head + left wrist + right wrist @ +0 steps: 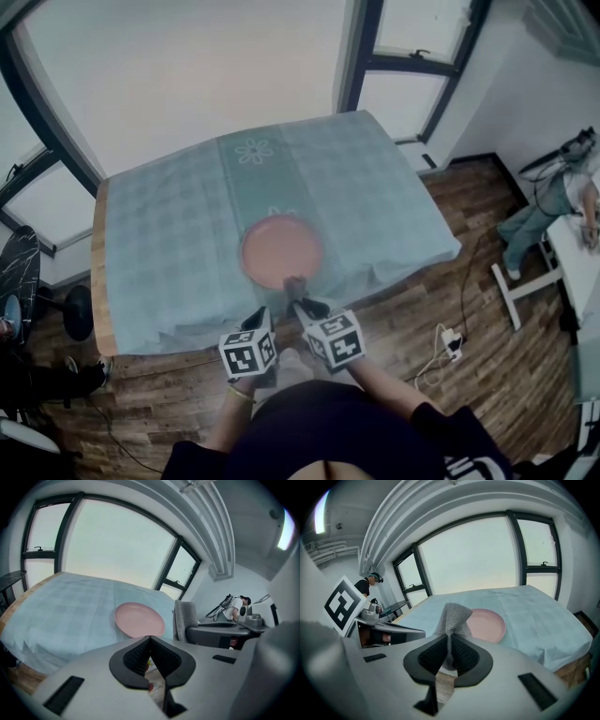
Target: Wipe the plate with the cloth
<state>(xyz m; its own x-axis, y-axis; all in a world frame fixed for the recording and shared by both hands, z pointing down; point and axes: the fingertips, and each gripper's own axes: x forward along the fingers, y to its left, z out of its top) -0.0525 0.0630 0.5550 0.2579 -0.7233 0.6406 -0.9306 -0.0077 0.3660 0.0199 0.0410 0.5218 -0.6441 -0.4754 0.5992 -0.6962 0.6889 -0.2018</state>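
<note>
We see the cloth (453, 615) pinched in right gripper (449, 639) jaws, standing up past them; plate (487, 625) lies ahead. Left gripper (150, 638) jaws closed together, empty.

Looking down on a table (101, 272) under a pale blue-green checked tablecloth (169, 244), wooden edge bare along the left. Flower motif (252, 150) on the middle stripe, far end. Hangs in folds off the near side and the right corner. Below, dark wooden floor (487, 375), white power strip (453, 342) and looped cable (433, 364) lying near that corner. Far right, a person (548, 211) leaning at a white table (567, 248). Over on the left, black round stool (77, 312) beside a dark marbled tabletop (19, 272). Beyond, big bright windows (187, 66) in dark frames.
</note>
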